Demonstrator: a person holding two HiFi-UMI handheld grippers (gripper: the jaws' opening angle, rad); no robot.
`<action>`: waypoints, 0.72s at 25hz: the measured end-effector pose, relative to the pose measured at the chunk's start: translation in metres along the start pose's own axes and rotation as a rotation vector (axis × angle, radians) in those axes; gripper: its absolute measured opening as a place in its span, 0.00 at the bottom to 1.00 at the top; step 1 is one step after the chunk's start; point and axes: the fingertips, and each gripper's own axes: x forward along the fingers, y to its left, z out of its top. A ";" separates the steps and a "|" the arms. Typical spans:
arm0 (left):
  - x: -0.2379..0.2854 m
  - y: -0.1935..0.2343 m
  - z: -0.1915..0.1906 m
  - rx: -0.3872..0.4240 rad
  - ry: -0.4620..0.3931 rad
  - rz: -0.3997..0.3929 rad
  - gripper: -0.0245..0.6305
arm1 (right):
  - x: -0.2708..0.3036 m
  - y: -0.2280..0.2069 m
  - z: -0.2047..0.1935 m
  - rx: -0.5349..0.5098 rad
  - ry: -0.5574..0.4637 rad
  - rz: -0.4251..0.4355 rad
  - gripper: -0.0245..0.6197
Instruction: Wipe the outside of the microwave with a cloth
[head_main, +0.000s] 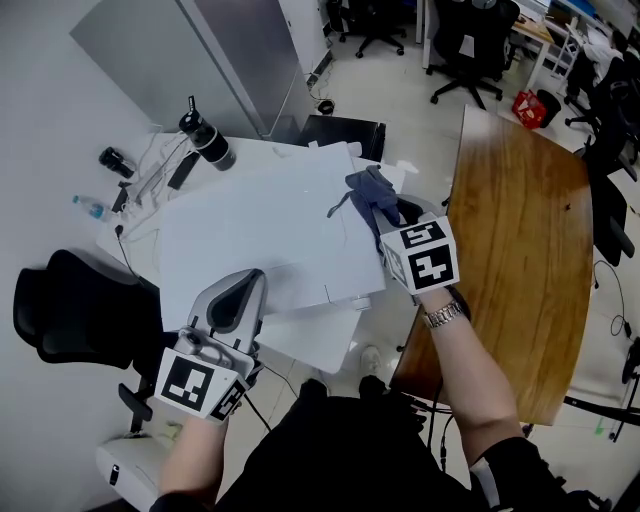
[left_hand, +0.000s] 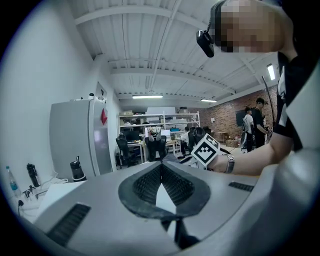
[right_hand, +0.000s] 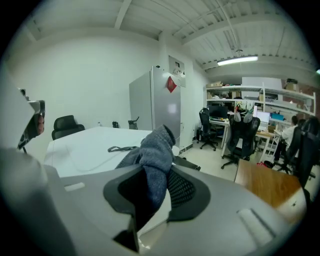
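Grey cloth clamped in right claw above white tabletop, left claw closed together, empty, at near edge, dark bottle stood far back.

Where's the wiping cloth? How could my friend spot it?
Find the big white surface in the middle. At its right edge, the right gripper pinches the cloth. It is the only soft, crumpled, blue-grey thing there.

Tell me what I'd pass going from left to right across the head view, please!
small water bottle → black drink bottle → grey cloth → wooden table
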 end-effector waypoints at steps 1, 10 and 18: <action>0.000 -0.001 0.000 0.001 0.003 0.003 0.04 | 0.002 0.000 -0.004 0.005 0.000 0.006 0.20; 0.003 -0.012 -0.007 0.006 0.031 0.017 0.04 | 0.025 -0.006 -0.043 0.050 0.001 0.051 0.20; 0.003 -0.013 -0.013 0.009 0.056 0.033 0.04 | 0.050 -0.010 -0.084 0.076 0.064 0.058 0.20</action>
